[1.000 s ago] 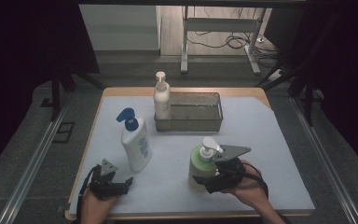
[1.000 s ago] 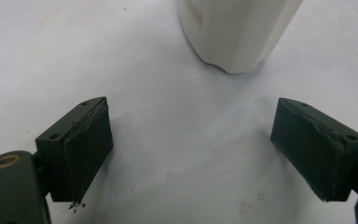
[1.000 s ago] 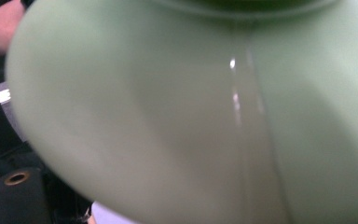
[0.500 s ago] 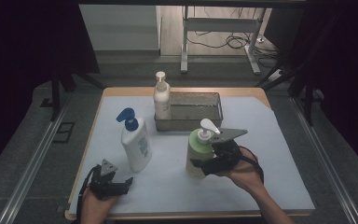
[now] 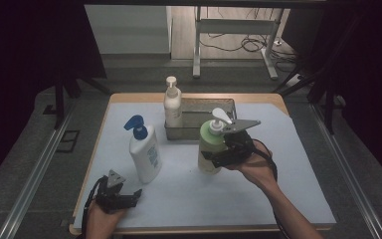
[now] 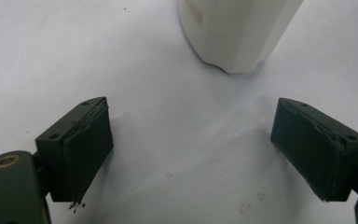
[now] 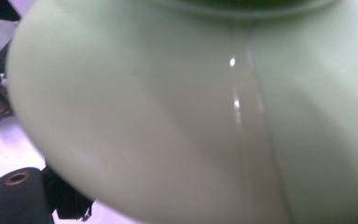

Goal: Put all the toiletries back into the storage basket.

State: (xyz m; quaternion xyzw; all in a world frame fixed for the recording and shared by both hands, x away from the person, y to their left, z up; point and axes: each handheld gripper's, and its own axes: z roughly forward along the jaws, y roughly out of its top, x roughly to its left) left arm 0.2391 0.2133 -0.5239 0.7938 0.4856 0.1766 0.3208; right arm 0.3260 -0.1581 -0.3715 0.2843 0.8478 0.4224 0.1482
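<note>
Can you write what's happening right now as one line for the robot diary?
right gripper: shut on green bottle, lifted near tray | left gripper: open, on table | blue-cap bottle: standing

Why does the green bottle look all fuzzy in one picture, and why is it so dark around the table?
In the right gripper view the green pump bottle sits too close to the camera, so it blurs, with a small glare streak. In the high view light falls on the table while the room around stays dark. In the left gripper view the white bottle casts a soft shadow.

Wide-spread hand-held gripper (image 6: 191, 156) over white table sheet (image 6: 42, 56) (white bottle base (image 6: 235, 32) just ahead)
</note>
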